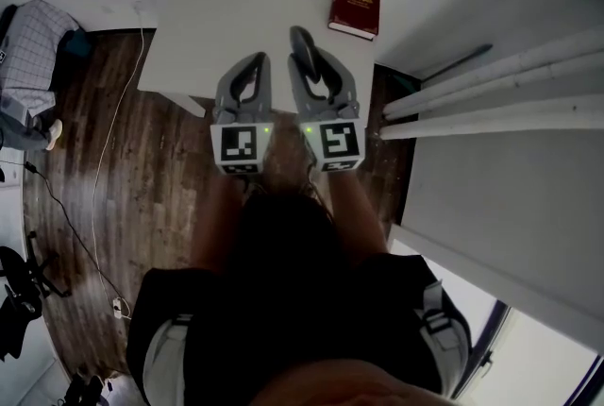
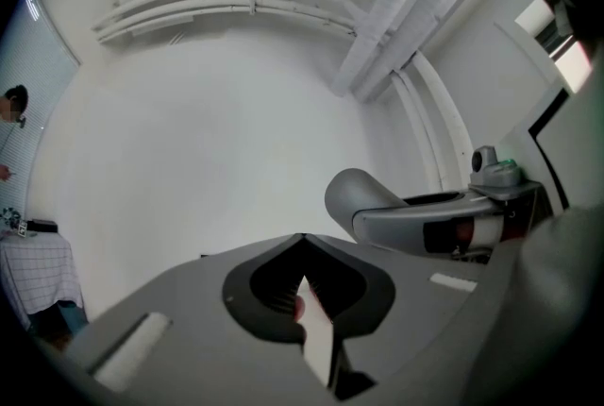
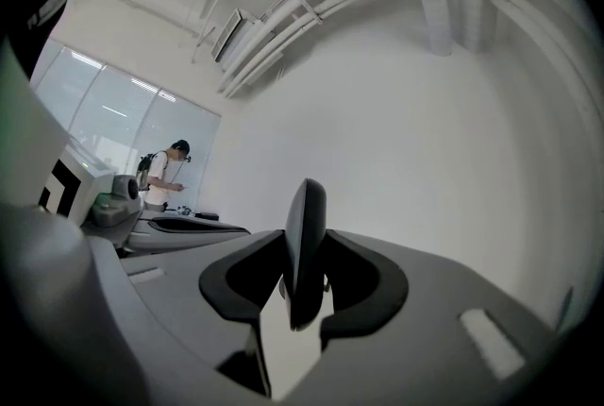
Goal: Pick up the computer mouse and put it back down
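R gripper (image 1: 306, 64): fingers (image 3: 377, 277) clamped on mouse (image 3: 307, 206), which stands on edge betw. pads, front end poking past tips.
L gripper (image 1: 253, 64): fingers (image 2: 255, 281) pinched together, nothing betw. them; just beside R gripper.
Mouse location: in R gripper, prob. lifted off white table (image 1: 189, 36), near its front edge.
Handling (est.): light, stiff plastic shell, smooth & curved, so likely slippery; buttons may click under squeeze.
Best hold (est.): mid-body, pads flat on opposite faces, moderate pressure.
Step (est.): pick-up done, put-down left.
Nearby: red book (image 1: 355, 4) at table's far R corner.
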A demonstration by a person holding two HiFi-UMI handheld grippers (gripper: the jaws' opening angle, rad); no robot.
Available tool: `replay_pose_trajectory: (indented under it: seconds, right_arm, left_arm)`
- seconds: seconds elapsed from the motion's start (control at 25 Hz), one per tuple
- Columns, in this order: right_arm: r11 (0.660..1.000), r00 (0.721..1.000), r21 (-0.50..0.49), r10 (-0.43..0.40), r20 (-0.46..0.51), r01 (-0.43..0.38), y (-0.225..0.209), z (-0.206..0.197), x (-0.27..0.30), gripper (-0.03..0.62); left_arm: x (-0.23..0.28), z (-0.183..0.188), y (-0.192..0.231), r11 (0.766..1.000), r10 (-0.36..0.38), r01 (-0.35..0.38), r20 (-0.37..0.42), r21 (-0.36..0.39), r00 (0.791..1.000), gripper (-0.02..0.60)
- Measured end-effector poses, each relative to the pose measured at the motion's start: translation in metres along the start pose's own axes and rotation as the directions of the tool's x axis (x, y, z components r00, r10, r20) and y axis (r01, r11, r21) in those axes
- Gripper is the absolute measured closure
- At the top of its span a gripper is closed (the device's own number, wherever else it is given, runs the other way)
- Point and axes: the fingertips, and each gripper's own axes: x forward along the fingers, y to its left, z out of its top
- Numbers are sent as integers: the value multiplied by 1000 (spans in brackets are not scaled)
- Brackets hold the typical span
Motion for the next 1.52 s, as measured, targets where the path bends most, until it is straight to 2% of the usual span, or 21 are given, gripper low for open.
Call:
replay_pose_trajectory:
  seconds: [0.32,0.72,0.96,1.12,1.32,1.52]
  right_arm:
    - [1000,999,-6,11,-31,-11,10,-5,33,451]
    - [990,990,1,139,-20,-139,-9,-18,126,451]
    - [969,968,70,241,-77,-236,-22,-44,184,451]
    - [957,953,89,285,-106,-276,-24,-58,211,450]
    - [934,928,135,347,-132,-330,-7,-78,242,451]
    - [921,904,193,376,-206,-339,2,-110,282,451]
  left_arm:
    - [11,-14,36,1000,19,-19,-18,-16,1000,581]
    - [86,-38,93,991,131,-132,-51,-26,990,581]
    - [132,-54,122,981,195,-196,-85,0,977,581]
    - [145,-68,139,972,234,-233,-115,18,966,581]
    - [153,-87,162,966,253,-257,-193,8,948,581]
    - [170,-116,200,962,257,-270,-237,-25,937,581]
